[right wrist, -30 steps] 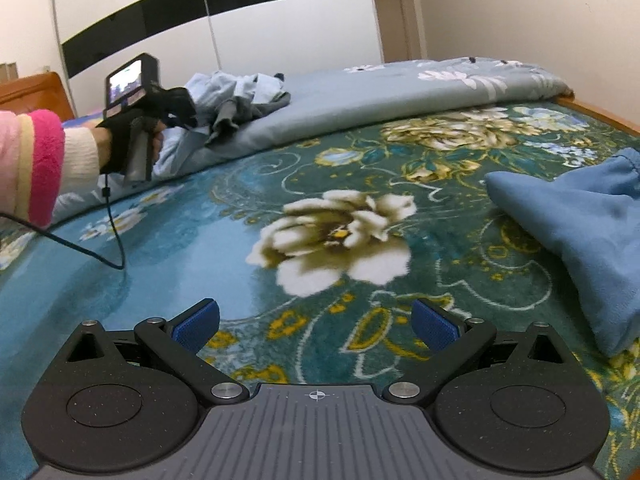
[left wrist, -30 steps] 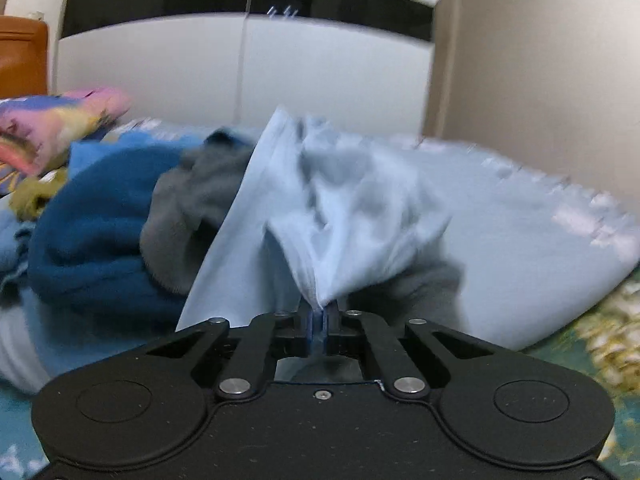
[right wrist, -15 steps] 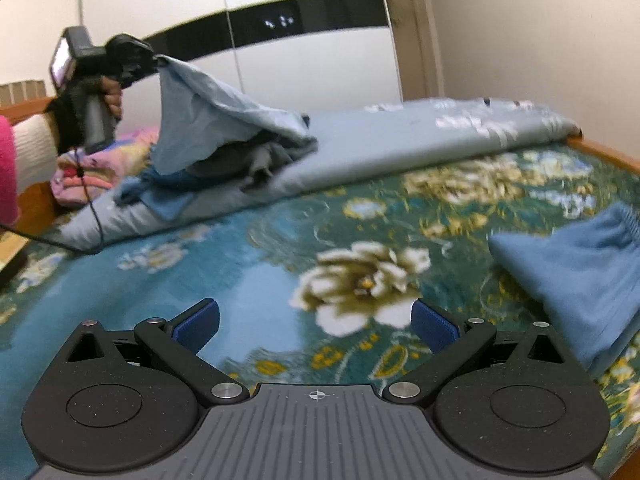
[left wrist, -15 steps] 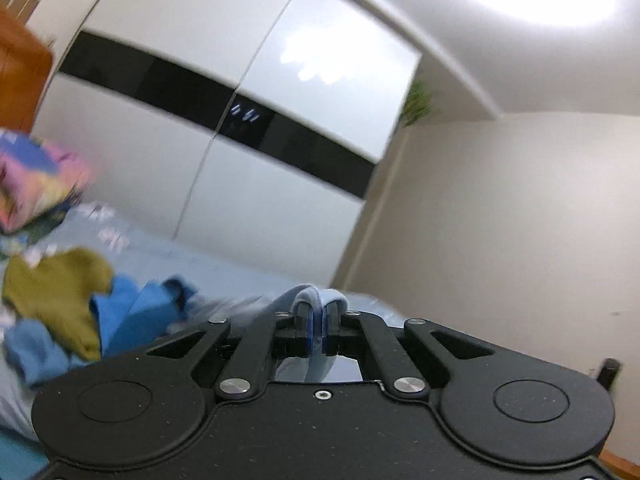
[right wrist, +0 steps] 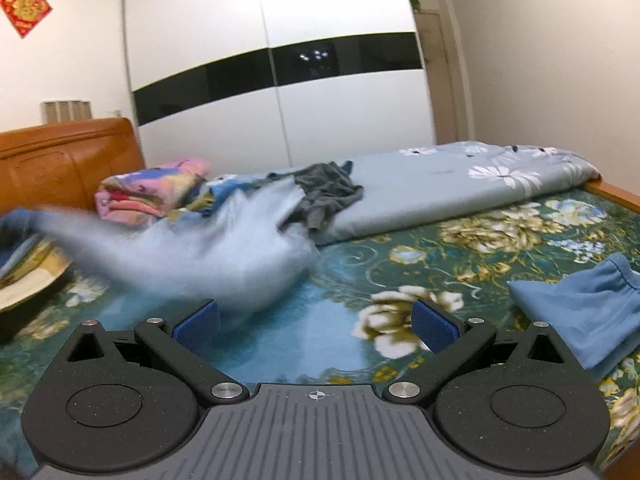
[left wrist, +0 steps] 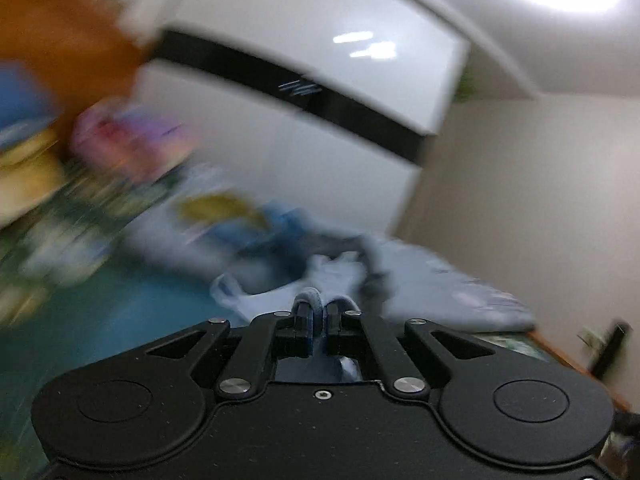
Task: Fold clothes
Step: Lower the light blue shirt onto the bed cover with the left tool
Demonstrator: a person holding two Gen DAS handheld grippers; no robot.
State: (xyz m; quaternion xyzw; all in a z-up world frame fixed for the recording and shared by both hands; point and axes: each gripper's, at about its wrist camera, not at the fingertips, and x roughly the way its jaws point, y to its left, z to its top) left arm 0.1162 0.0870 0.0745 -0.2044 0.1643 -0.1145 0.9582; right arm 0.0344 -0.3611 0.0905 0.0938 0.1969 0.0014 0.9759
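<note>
While your left gripper [left wrist: 318,330] pinches a fold of the pale blue garment [right wrist: 224,252], that cloth stretches, blurred, from the far left across the floral bedspread [right wrist: 344,276] toward the middle. Behind it at the left stands the orange headboard [right wrist: 60,160], then a pink bundle [right wrist: 148,192], then a grey garment [right wrist: 328,188] touching the pale one's far end. Your right gripper [right wrist: 316,322] hangs low over the bedspread with its jaws spread wide and empty. At the near right lie folded blue trousers [right wrist: 580,308].
</note>
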